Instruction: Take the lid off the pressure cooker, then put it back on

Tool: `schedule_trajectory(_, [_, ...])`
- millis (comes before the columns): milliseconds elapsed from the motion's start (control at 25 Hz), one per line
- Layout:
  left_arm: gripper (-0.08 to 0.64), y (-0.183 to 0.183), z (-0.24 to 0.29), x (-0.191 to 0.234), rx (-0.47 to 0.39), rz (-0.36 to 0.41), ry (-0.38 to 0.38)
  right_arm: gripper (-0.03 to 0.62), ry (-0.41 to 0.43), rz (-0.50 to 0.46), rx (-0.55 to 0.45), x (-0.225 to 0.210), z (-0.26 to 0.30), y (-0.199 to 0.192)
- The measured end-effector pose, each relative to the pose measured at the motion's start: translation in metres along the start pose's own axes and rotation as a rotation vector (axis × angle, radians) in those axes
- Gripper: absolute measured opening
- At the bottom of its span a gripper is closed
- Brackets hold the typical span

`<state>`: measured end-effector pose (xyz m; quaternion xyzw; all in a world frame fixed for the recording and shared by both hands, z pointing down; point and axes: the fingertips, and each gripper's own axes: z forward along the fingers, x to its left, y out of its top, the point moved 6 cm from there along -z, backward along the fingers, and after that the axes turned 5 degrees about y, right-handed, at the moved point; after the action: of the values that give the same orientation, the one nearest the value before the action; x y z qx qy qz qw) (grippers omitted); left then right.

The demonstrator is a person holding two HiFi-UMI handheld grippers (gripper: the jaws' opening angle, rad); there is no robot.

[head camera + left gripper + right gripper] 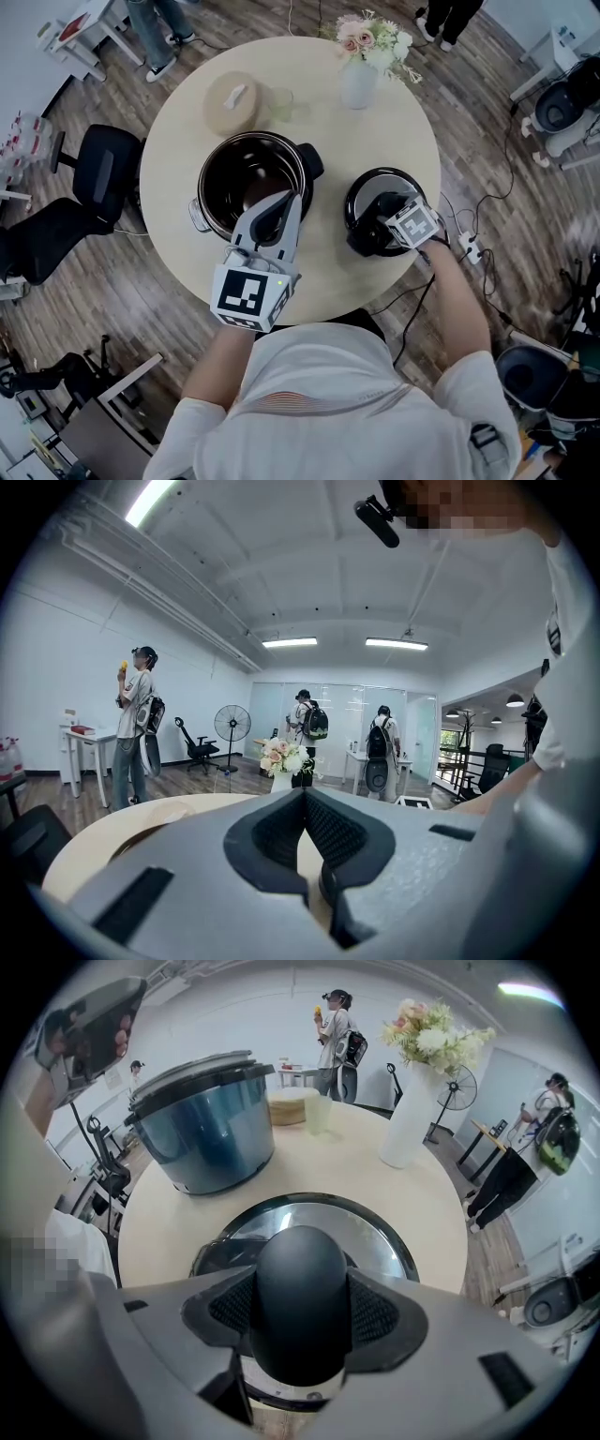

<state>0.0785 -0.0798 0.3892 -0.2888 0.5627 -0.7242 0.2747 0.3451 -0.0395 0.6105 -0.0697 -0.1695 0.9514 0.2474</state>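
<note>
Beside the open pot (251,139), the lid (375,186) is clamped at its knob (300,1297) by the right gripper (380,222); the left gripper (281,212) is closed, empty. The lid should be lifted level and centred.

From the head view, my right gripper (380,230) covers the middle of the lid (367,192), and my left gripper (281,208) hides the near rim of the pot (253,137). In the right gripper view, the handle (300,1297) and my jaws block the lid's near edge. In the left gripper view, my jaws screen most of the table (103,846).
</note>
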Motion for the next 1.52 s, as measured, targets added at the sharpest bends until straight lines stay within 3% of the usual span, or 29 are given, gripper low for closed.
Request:
schedule_trajectory(320, [0.005,0.001,-0.016,0.021,-0.025,-0.027,0.04,0.278,-0.082,-0.106,-0.063,-0.011,-0.085,0.042])
schedule_trajectory(480, [0.005,-0.001,-0.024,0.03,-0.038,-0.039,0.054,0.279,-0.06,-0.12,-0.09,-0.01,-0.132,0.07])
schedule_trajectory(800, [0.005,0.004,-0.048,0.045,-0.073,-0.058,0.086,0.278,0.003,-0.253,-0.165,0.027,-0.193,0.15])
schedule_trajectory(1040, [0.005,0.01,-0.08,0.06,-0.105,-0.068,0.142,0.278,0.066,-0.381,-0.172,0.078,-0.199,0.211])
schedule_trajectory(1520, [0.005,-0.006,-0.157,0.11,-0.123,-0.105,0.304,0.278,0.174,-0.592,-0.076,0.173,-0.131,0.311])
